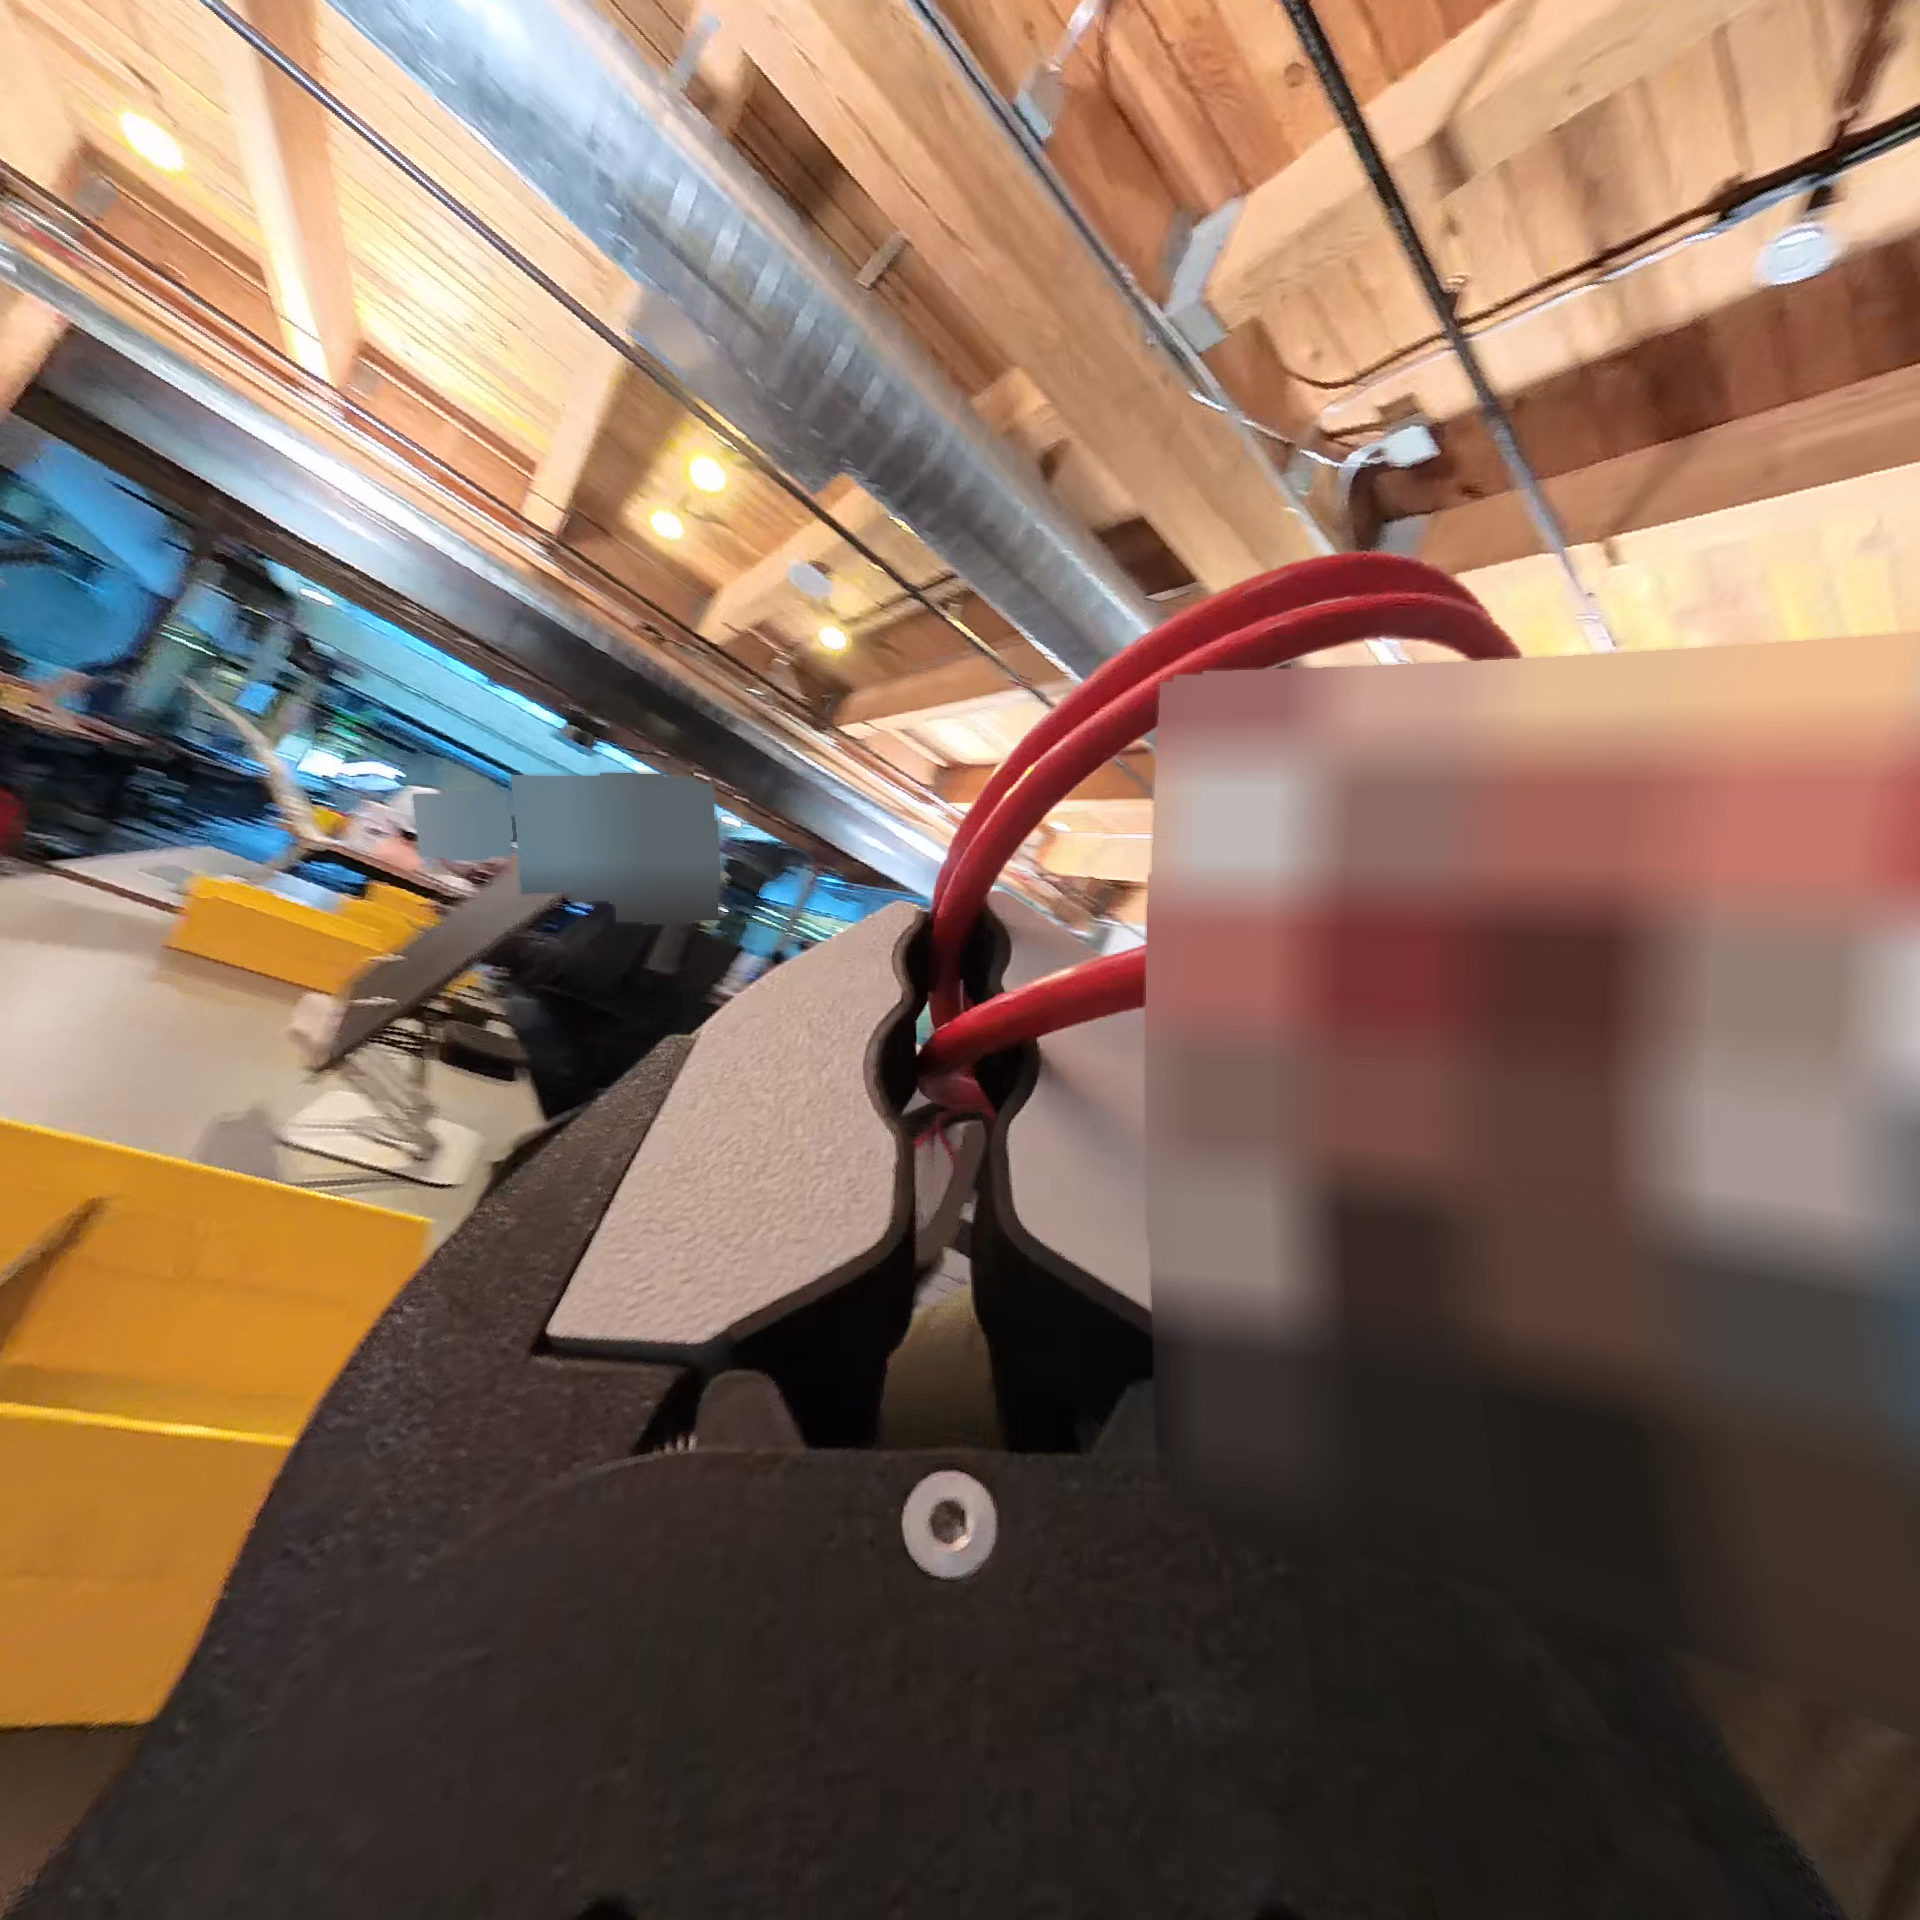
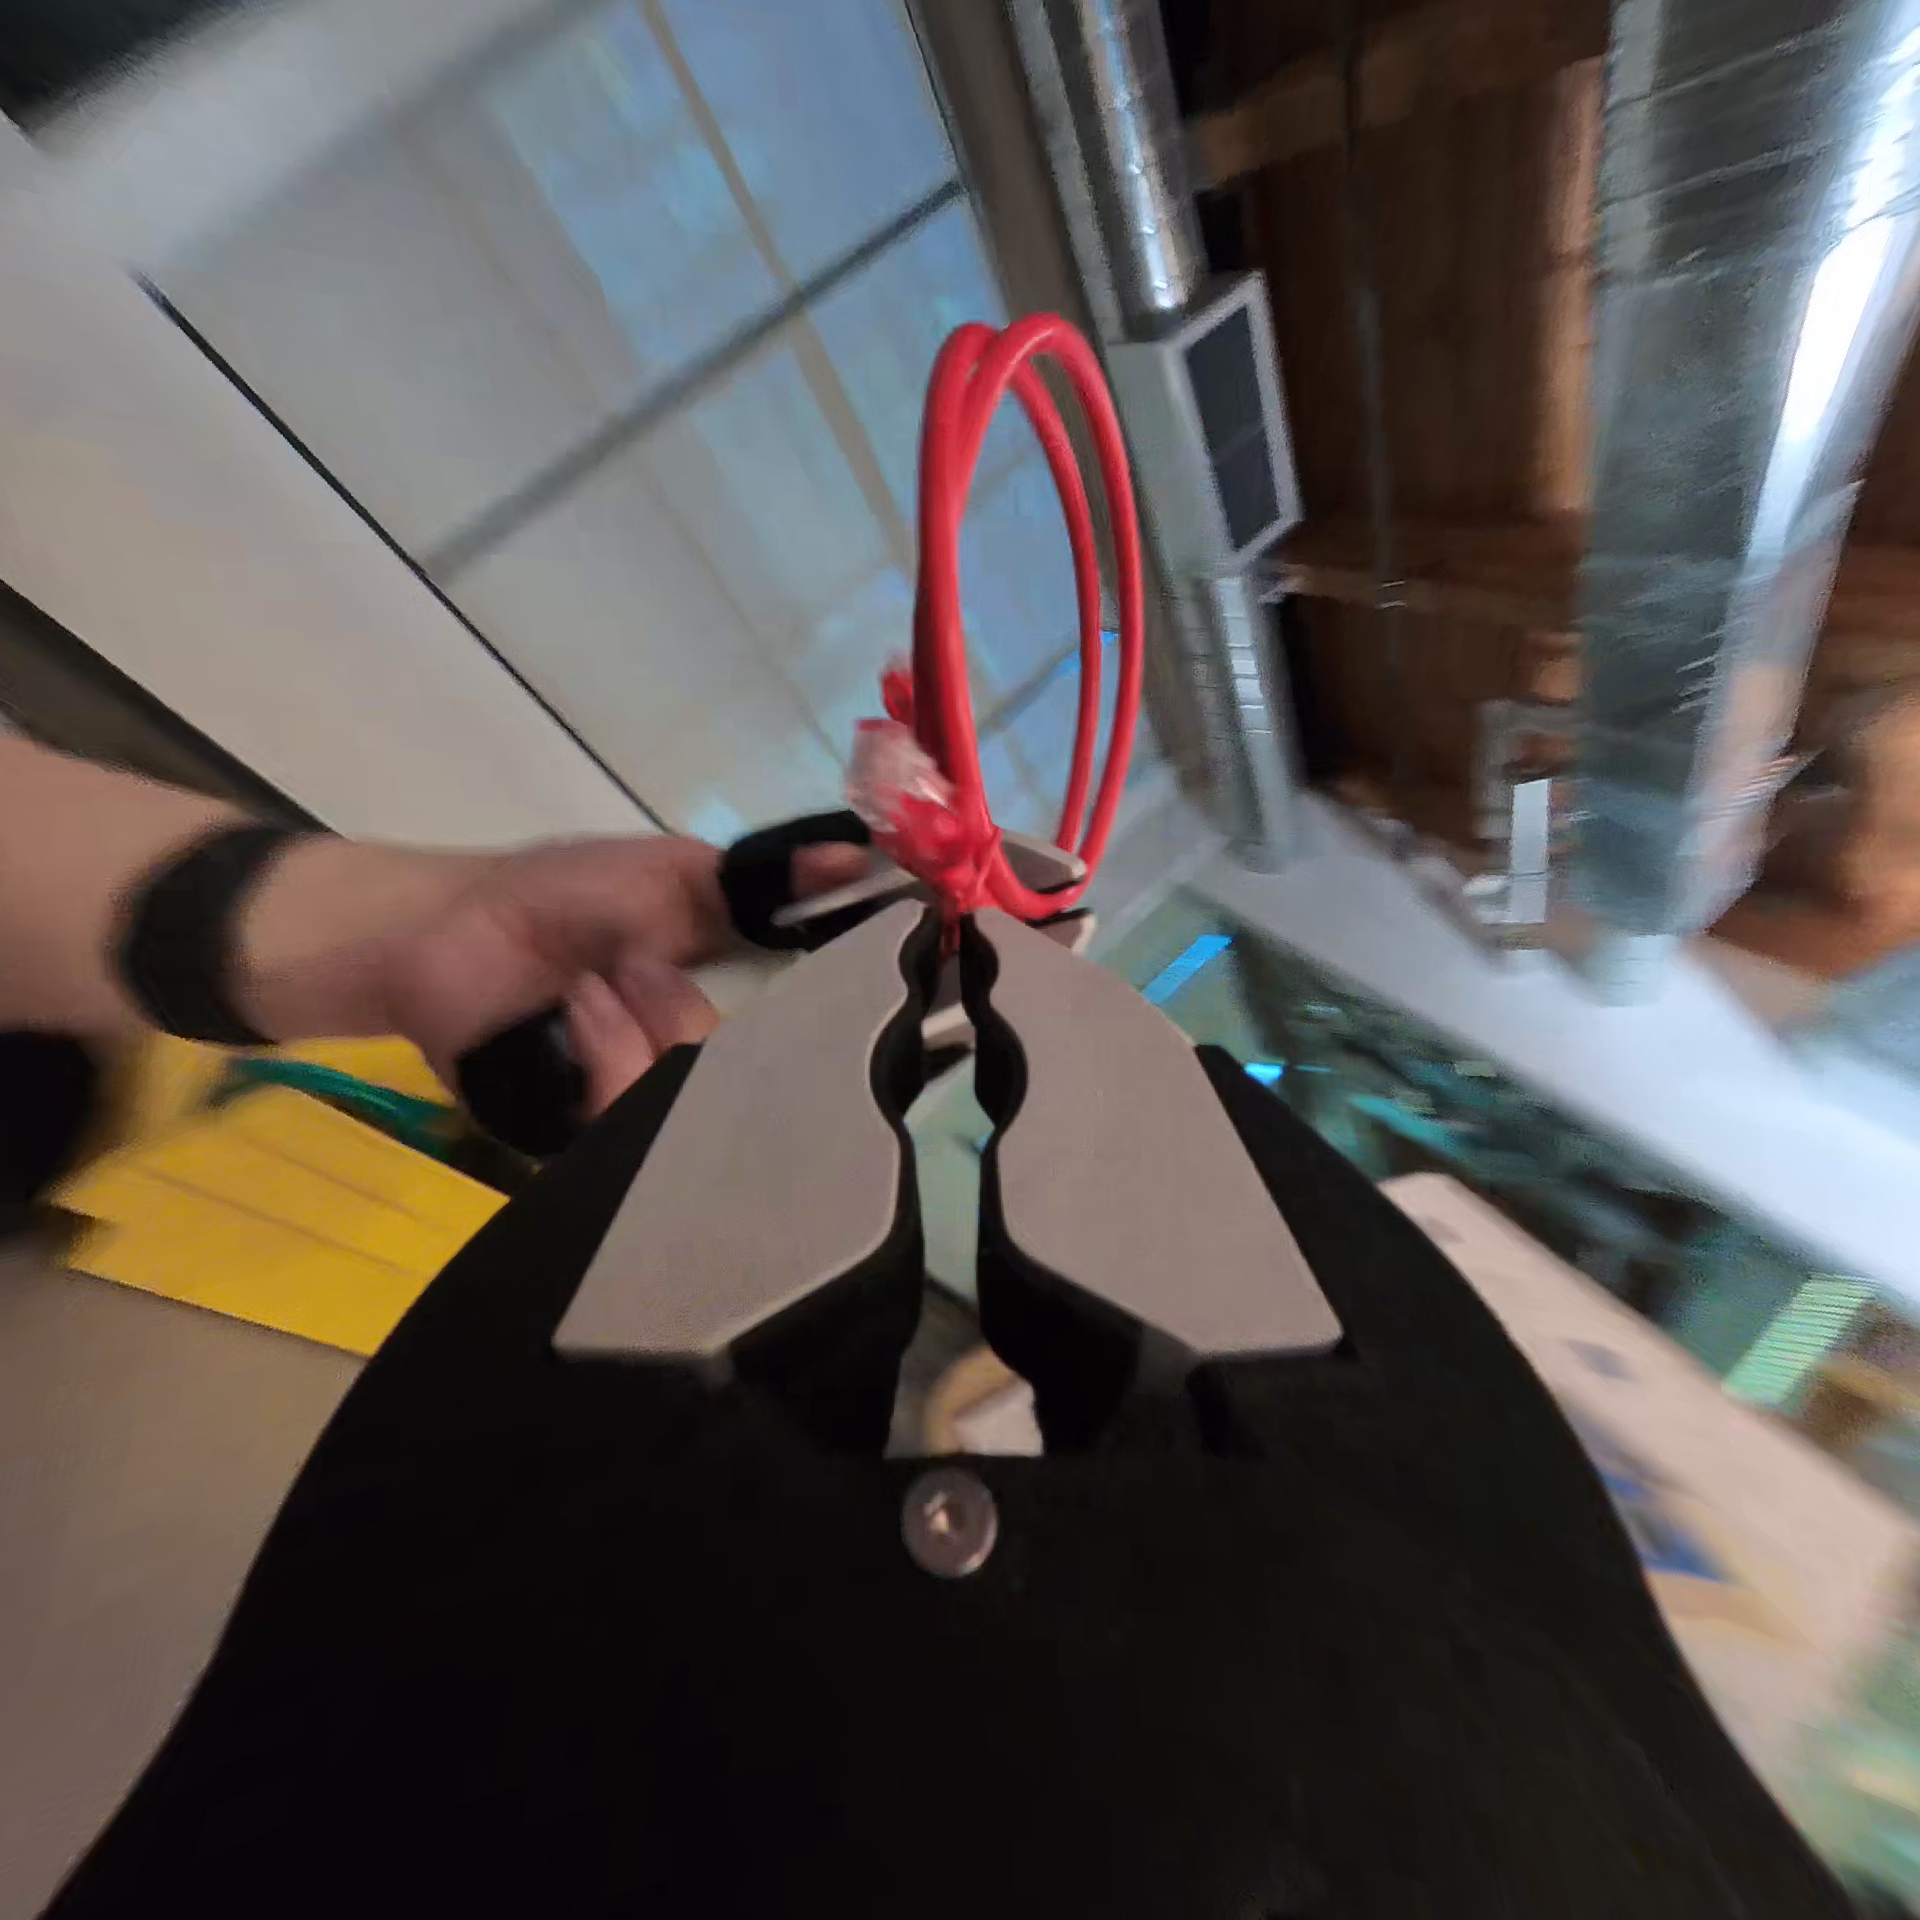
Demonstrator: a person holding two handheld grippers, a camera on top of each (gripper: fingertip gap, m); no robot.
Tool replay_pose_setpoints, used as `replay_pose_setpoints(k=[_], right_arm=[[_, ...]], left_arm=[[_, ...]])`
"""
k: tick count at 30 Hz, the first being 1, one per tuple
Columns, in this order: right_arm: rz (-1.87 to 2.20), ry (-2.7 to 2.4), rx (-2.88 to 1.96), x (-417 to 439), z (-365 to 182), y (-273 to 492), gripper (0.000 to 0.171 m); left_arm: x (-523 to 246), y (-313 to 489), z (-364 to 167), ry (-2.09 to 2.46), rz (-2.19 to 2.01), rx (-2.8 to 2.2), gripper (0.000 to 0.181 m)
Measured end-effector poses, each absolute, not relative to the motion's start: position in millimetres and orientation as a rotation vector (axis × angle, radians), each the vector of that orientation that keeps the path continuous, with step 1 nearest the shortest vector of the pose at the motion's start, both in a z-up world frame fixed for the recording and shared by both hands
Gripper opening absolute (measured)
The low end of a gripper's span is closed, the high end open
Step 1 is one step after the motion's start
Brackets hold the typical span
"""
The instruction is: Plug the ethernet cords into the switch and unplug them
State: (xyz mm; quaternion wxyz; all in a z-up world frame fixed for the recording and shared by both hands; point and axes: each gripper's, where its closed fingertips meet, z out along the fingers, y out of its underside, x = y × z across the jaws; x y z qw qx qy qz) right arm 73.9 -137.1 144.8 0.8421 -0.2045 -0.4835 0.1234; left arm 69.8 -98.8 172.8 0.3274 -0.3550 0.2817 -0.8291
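Left wrist view, near to far: we see the left gripper (image 1: 951,997) clenched on the red ethernet cord (image 1: 1049,769). Strands are pinched betw. the wavy inner edges of its two grey fingers (image 1: 769,1164), right at the tips. From the pinch two loops arc up and to the right of the fingers, and a third strand runs off right. Beyond that a mosaic patch covers the rest, so we can't tell where they go. Left of the fingers, lower down, sits a yellow box (image 1: 156,1382). More yellow bins are farther back on a pale table (image 1: 94,1018). Past the tips: wooden ceiling w/ a metal duct (image 1: 790,343).

Right wrist view: the right gripper (image 2: 951,940) has its fingers (image 2: 800,1164) nearly together. A thin red tie (image 2: 948,914) of the cord bundle sits betw. the tips, so we read it as nipping the tie. Blur makes contact hard to confirm. Just past the tips, the coiled cord (image 2: 1023,582) stands upright. A clear-red plug (image 2: 894,774) is at its left base. The other gripper (image 2: 1029,878) holds the coil base there. A person's hand (image 2: 540,935) is left of the fingers. A yellow box (image 2: 260,1226) lies below it. No switch in either view.
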Motion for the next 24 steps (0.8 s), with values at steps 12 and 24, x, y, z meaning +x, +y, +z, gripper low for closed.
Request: replay_pose_setpoints(k=[12,24], right_arm=[[2.083,-1.194,-0.914,71,147,-158,0.029],[2.588,-1.227,-0.826,58,131,-192,0.019]], left_arm=[[58,-135,175,0.994,-2.324,-0.742,0.006],[65,-159,171,1.134,-2.330,-0.703,0.006]])
